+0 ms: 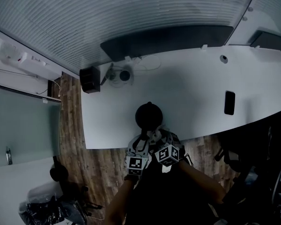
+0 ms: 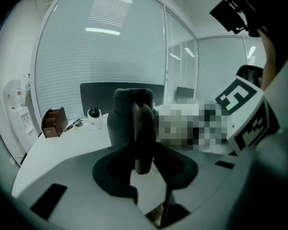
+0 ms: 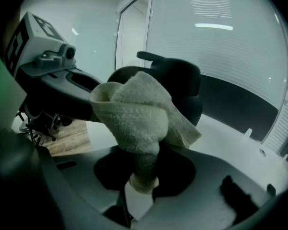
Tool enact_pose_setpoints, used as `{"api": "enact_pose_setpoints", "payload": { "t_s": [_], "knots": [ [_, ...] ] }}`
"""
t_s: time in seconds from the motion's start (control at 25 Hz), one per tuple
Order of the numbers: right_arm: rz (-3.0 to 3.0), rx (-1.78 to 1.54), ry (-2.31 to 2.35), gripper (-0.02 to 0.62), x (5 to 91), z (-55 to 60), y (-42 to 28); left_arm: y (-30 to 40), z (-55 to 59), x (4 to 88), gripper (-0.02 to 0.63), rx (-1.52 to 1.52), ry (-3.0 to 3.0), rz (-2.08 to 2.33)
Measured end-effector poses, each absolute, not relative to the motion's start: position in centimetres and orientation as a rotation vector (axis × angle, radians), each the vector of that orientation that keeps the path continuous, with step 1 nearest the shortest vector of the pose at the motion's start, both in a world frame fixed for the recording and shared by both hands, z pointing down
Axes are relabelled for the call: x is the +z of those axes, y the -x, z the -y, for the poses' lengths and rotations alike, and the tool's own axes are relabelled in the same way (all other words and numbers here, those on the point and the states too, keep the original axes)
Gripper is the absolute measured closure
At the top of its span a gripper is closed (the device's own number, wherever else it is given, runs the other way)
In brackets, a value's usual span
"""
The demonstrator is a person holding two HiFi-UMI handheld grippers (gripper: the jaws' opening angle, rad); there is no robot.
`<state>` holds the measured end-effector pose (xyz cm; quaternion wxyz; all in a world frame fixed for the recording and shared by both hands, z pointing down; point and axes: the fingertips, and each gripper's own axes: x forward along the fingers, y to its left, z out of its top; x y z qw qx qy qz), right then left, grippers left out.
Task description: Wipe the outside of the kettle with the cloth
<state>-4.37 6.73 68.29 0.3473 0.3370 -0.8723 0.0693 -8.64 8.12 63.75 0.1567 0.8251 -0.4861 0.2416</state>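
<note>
Left gripper [image 1: 141,144]: held low at the near edge, jaws pointing away from the person and closed on the upright handle of the kettle [image 2: 124,121].
Right gripper [image 1: 155,137]: just to the right of the left one, almost touching it, jaws clamped on a bunched cloth [image 3: 139,114] that bulges out past the tips.
Marker cubes: side by side, both turned up towards the person's head.
Left forearm [image 1: 116,201]: comes up from the near left, nearly straight to its gripper.
Right forearm [image 1: 202,178]: angles in from the near right, so both arms meet at the middle.
</note>
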Motion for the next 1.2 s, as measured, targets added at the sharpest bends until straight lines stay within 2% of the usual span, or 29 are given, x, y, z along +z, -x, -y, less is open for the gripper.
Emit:
{"api": "enact_pose_setpoints", "payload": {
  "t_s": [0.56,1.2],
  "knots": [
    [2.250,0.211,-0.810,0.502,70.8,-7.2,5.0,8.8,-8.1,63.7,0.482,0.699,-2.353,1.406],
    [2.391,0.037,-0.892,0.502,61.6,-5.6,2.9,8.8,-8.2,63.6,0.482,0.675,-2.391,1.381]
  ]
}}
